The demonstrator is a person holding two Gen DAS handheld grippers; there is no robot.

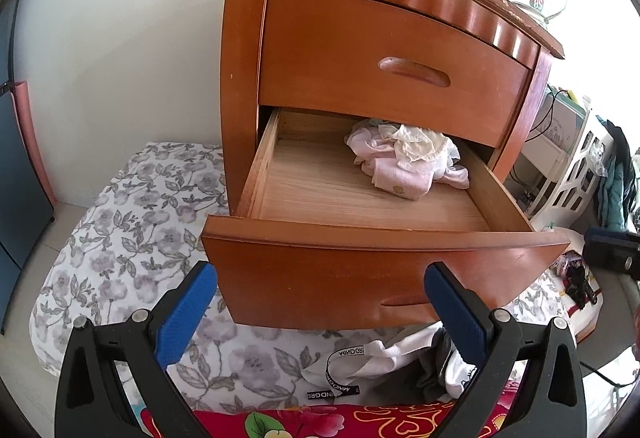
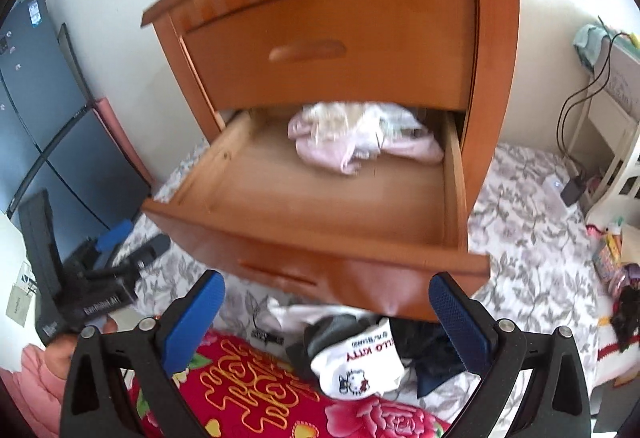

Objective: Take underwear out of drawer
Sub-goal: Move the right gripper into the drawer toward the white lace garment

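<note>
Hovering in front of the pulled-out lower drawer (image 1: 384, 238), the left gripper (image 1: 320, 286) has its blue-padded fingers (image 1: 188, 310) spread wide, holding nothing and touching nothing; the drawer front shows between them. Right gripper (image 2: 328, 298): same posture, fingers spread wide and empty, also short of the drawer front. The right view is motion-blurred.

Underwear (image 1: 404, 157): a crumpled pink, cream and white heap lying on the drawer floor toward the back, partly tucked under the closed upper drawer (image 1: 392, 69). Rest of the drawer floor is bare wood. Both grippers are well apart from the heap, with the drawer's front panel standing between.

Below the drawer front, on the grey floral sheet (image 1: 132, 238): loose clothing, including a white piece with a black printed band (image 1: 344, 362) and a white Hello Kitty garment (image 2: 360, 362) beside dark fabric. Nearer than that, a red flowered blanket (image 2: 256, 398).

Left of the drawer in the right view, the left gripper's black body appears, with a fingertip of the hand (image 2: 108, 326) beneath it. Right of the drawer, a white shelf unit (image 1: 576, 173) with cables.
</note>
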